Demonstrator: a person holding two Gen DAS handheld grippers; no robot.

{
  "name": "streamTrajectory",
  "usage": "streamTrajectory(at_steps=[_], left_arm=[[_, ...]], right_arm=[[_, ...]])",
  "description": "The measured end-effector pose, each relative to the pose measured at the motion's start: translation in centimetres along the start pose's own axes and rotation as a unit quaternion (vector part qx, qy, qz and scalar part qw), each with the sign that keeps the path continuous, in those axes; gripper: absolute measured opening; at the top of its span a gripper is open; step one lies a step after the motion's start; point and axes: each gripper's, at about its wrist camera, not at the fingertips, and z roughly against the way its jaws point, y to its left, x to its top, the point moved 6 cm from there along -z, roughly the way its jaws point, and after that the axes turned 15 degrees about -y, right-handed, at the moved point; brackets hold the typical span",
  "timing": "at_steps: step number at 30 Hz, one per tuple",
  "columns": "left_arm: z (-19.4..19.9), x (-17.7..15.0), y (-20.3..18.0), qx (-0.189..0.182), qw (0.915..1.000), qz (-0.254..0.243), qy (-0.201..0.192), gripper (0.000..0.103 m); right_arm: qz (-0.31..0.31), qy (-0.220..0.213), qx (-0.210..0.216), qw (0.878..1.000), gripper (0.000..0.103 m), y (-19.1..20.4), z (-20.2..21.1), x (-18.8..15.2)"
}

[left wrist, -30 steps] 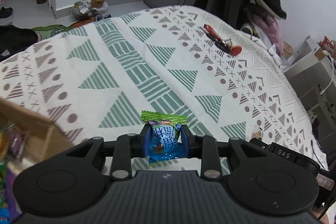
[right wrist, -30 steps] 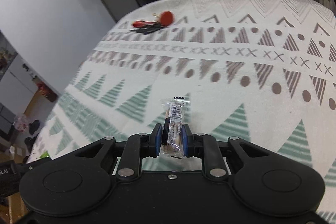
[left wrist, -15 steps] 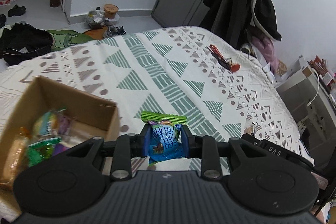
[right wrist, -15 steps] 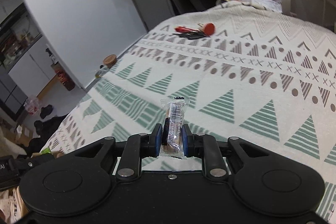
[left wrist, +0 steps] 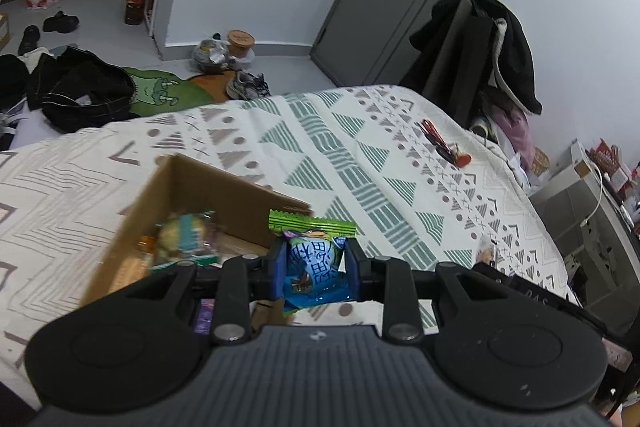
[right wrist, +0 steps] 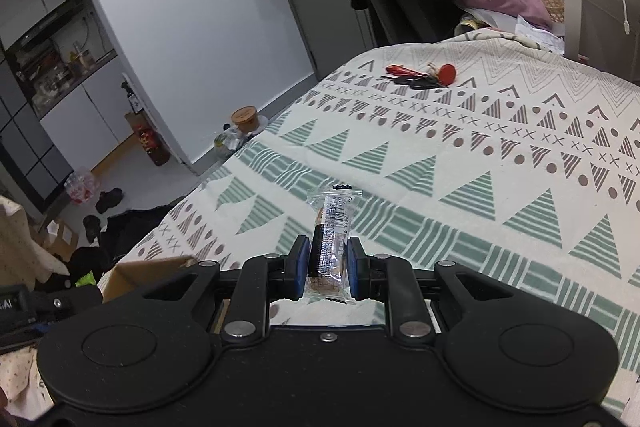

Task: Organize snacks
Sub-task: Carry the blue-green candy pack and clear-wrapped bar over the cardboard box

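Left wrist view. Left claw (left wrist: pixel 316 269), lower centre of frame: pinched on a blue candy packet (left wrist: pixel 314 267) with a green crimped top edge, held upright between the blue pads. Cardboard box (left wrist: pixel 224 187), centre left, open-topped, set on the patterned bedspread (left wrist: pixel 360 155); wrapped snacks (left wrist: pixel 184 239) are seen inside, partly hidden by the claw body. The packet is held at the box's right-hand wall, seemingly just over its rim. Bunch of keys with red tag (left wrist: pixel 444 149), right of centre on the bedspread, well apart from the box.

Right wrist view. Right claw (right wrist: pixel 328 271), lower centre: pinched on a clear-wrapped snack bar (right wrist: pixel 332 235), upright, barcode showing, above the bedspread (right wrist: pixel 480 167). A corner of the cardboard box (right wrist: pixel 148 269) is seen at lower left. Keys (right wrist: pixel 420 77) are seen at upper right of the bedspread.
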Motion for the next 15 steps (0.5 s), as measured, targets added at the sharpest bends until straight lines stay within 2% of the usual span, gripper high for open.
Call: streamTrajectory(at_steps=[15], left_arm=[[3.0,1.1,5.5,0.006,0.9995,0.031,-0.008,0.029]], right_arm=[[-0.003,0.005,0.057,0.998,0.02,7.2,3.3,-1.2]])
